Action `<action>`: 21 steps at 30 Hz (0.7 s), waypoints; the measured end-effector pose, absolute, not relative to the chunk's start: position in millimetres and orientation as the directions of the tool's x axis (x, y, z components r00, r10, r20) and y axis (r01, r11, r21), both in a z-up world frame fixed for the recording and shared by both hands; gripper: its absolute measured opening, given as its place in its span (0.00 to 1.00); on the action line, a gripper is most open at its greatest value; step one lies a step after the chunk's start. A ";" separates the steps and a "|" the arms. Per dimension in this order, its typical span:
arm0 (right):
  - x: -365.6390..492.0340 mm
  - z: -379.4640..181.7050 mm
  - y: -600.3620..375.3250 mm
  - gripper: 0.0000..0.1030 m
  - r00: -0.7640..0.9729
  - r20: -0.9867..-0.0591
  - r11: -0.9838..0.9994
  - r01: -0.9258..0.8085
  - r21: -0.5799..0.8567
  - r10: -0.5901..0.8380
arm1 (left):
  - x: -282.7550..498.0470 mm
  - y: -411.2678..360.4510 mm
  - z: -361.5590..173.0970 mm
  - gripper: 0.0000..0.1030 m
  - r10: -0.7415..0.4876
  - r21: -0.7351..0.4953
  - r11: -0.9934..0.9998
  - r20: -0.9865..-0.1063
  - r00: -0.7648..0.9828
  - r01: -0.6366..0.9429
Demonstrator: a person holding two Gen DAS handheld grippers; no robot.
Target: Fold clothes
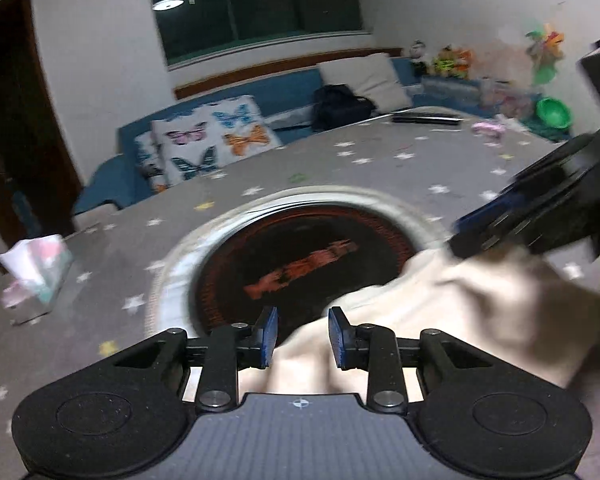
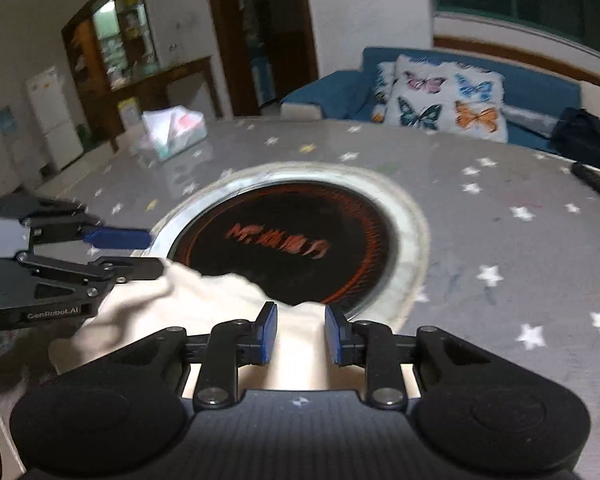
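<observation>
A cream garment [image 1: 472,312] lies bunched on the near side of the grey star-print table [image 1: 340,168], partly over the round black cooktop [image 1: 300,264]. My left gripper [image 1: 302,336] is open, its blue pads either side of a fold of the cloth. My right gripper [image 1: 500,224] enters the left wrist view from the right, over the cloth's far edge. In the right wrist view my right gripper [image 2: 301,334] is open with the garment [image 2: 204,300] between its pads. The left gripper [image 2: 140,252] shows there at the left, open at the cloth's edge.
A tissue pack [image 1: 36,276] lies at the table's left, also in the right wrist view [image 2: 176,130]. A black remote [image 1: 426,119] and pink item [image 1: 488,128] lie at the far side. A blue sofa [image 1: 220,140] with butterfly cushions stands beyond the table.
</observation>
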State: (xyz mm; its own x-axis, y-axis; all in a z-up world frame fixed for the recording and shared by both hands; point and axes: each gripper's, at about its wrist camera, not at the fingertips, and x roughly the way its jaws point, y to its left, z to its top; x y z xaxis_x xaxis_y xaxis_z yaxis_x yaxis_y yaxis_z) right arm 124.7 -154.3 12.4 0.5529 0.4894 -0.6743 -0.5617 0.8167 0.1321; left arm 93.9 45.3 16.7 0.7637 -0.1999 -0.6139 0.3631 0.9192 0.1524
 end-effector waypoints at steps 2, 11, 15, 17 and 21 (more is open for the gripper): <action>128.5 4.3 -146.7 0.25 0.551 -0.685 0.819 -0.562 0.119 0.477 | 101.7 36.6 10.6 0.30 -0.214 0.139 0.915 -0.632 0.745 0.380; 119.7 3.3 -135.5 0.24 0.599 -0.660 0.815 -0.579 0.036 0.454 | 123.0 34.3 -13.6 0.31 -0.214 0.081 0.928 -0.681 0.700 0.363; 107.9 1.8 -132.9 0.25 0.592 -0.660 0.792 -0.610 0.007 0.462 | 123.1 34.2 -13.1 0.31 -0.214 0.084 0.927 -0.682 0.700 0.365; 104.8 -5.8 -128.7 0.25 0.592 -0.675 0.786 -0.618 -0.030 0.440 | 123.0 34.0 -12.8 0.31 -0.212 0.085 0.928 -0.683 0.699 0.364; 91.5 -2.5 -133.9 0.25 0.608 -0.656 0.784 -0.620 -0.042 0.446 | 123.4 32.4 -12.7 0.31 -0.208 0.090 0.927 -0.683 0.700 0.363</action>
State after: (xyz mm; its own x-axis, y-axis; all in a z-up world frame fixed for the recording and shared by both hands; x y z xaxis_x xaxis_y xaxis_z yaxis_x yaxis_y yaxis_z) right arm 91.5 -133.9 -2.5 0.6084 0.4460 -0.6564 -0.6195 0.7839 -0.0416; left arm 123.4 32.4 -12.7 0.7001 -0.2079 -0.6831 0.3629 0.9275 0.0897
